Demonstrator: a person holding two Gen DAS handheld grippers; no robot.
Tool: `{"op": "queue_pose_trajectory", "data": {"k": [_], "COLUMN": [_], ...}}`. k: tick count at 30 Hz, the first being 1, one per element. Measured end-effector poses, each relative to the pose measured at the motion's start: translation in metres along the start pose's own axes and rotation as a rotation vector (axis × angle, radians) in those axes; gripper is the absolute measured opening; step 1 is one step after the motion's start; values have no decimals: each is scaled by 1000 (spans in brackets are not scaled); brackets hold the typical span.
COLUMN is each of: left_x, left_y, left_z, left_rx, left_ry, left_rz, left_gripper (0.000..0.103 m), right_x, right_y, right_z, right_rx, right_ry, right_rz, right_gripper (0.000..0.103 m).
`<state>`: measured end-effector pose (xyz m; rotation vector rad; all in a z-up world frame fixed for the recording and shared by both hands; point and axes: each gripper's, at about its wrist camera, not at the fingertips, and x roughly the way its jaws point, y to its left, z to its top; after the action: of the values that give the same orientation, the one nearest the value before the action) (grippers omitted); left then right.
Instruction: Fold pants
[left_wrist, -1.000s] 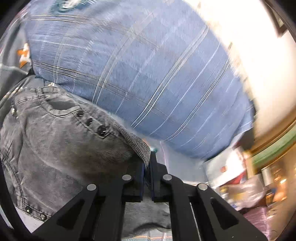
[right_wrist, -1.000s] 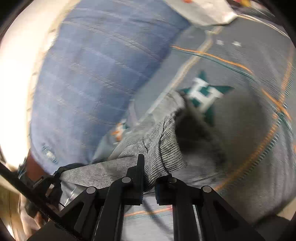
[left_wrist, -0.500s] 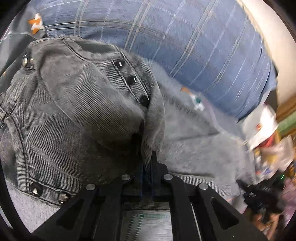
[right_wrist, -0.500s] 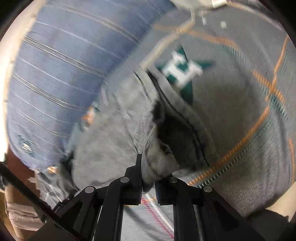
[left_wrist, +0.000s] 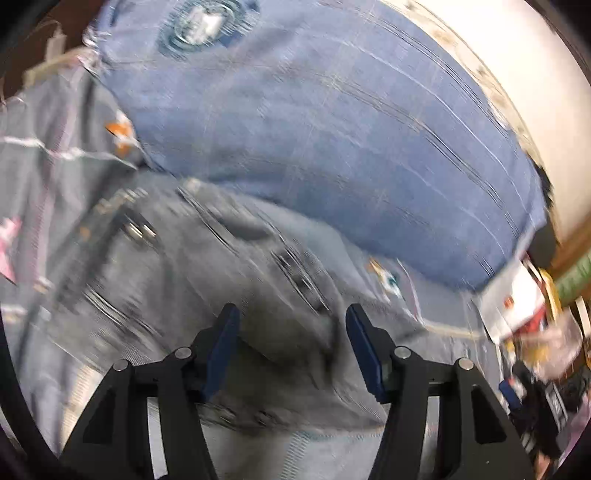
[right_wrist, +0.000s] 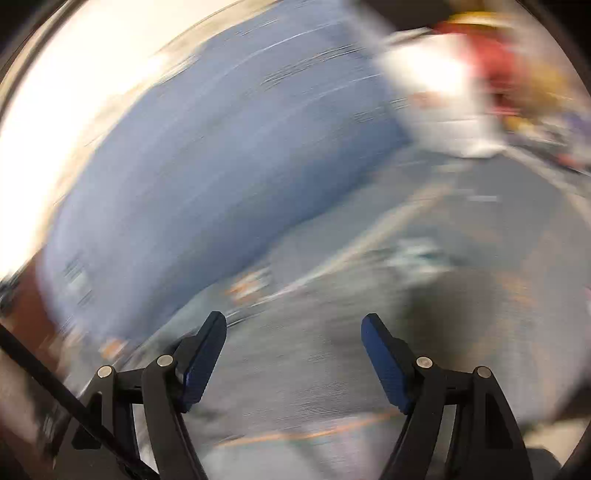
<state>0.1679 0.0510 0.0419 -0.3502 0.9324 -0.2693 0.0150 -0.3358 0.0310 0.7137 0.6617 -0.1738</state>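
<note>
Left gripper (left_wrist: 291, 317): we see its jaws spread wide apart and holding nothing, poised just above the pants.
Pants (left_wrist: 236, 295): grey denim, lying crumpled on the bed sheet directly ahead of the left gripper; dark studs show along one seam, though motion blur hides finer detail.
Bed sheet (left_wrist: 40, 192): grey, printed with orange and pink stars and thin lines; it bears the pants and runs to the left edge of the view.
Pillow (left_wrist: 332, 140): blue with pale checked stripes, lying on the sheet behind the pants and touching their far edge.
Wall (left_wrist: 517, 74): cream, rising behind the pillow at upper right.
Clutter (left_wrist: 517, 310): white and red items past the pillow's right end; we cannot identify them.
Right gripper (right_wrist: 293, 325): jaws likewise wide apart and empty, over grey fabric that is probably the sheet; the view is heavily smeared.
</note>
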Motion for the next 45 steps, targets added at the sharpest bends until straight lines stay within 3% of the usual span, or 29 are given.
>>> {"op": "queue_pose_trajectory", "data": {"k": [3, 5, 8, 10, 12, 14, 15, 17, 18, 20, 24, 27, 30, 34, 38, 40, 41, 42, 44, 45], "left_x": [5, 16, 22, 36, 41, 43, 41, 40, 43, 45, 39, 34, 30, 38, 65, 78, 81, 80, 66, 60], "left_y": [19, 36, 72, 86, 97, 109, 116, 123, 128, 136, 132, 125, 118, 93, 62, 63, 68, 76, 96, 101], "left_z": [32, 45, 43, 42, 47, 50, 51, 51, 51, 49, 49, 47, 44, 43, 32, 26, 25, 26, 30, 32], "left_rx": [-20, -15, -94, -153, -176, -222, -244, -254, -262, -297, -291, -278, -247, -101, 117, 138, 125, 93, 0, -22], "left_ry": [27, 85, 16, 66, 102, 118, 101, 101, 112, 129, 124, 138, 159, 207, 274, 301, 314, 318, 277, 265], "left_rz": [79, 70, 63, 184, 113, 99, 118, 141, 136, 104, 49, -20, -46, -7, 138, 204, 224, 240, 213, 204], "left_gripper": [62, 62, 62, 61, 61, 61, 61, 61, 61, 61, 61, 63, 67, 73, 73, 62, 40, 25, 10, 10], "right_x": [53, 98, 168, 208, 245, 274, 288, 308, 307, 290, 226, 191, 185, 182, 176, 174, 173, 174, 175, 174], "right_y": [53, 91, 133, 153, 172, 189, 193, 207, 217, 237, 264, 267, 260, 249, 244, 243, 242, 242, 237, 235], "right_z": [5, 6, 2, -5, -8, -10, -13, -18, -21, -24, -47, -82, -111, -135, -158, -169, -171, -172, -172, -171], "right_rx": [-89, -146, -225, -258, -296, -318, -319, -331, -374, -492, -597, -658, -641, -578, -550, -566, -570, -572, -545, -534], "right_ry": [200, 335, 471, 529, 571, 611, 648, 717, 710, 622, 518, 509, 546, 565, 579, 590, 594, 593, 597, 597], "right_rz": [240, 359, 365, 321, 288, 279, 296, 324, 323, 323, 426, 488, 511, 575, 620, 614, 605, 593, 590, 593], "right_gripper": [81, 81, 81, 79, 76, 74, 63, 26, 10, 9, 9, 9, 9, 9, 9, 9, 9, 10, 11, 14]}}
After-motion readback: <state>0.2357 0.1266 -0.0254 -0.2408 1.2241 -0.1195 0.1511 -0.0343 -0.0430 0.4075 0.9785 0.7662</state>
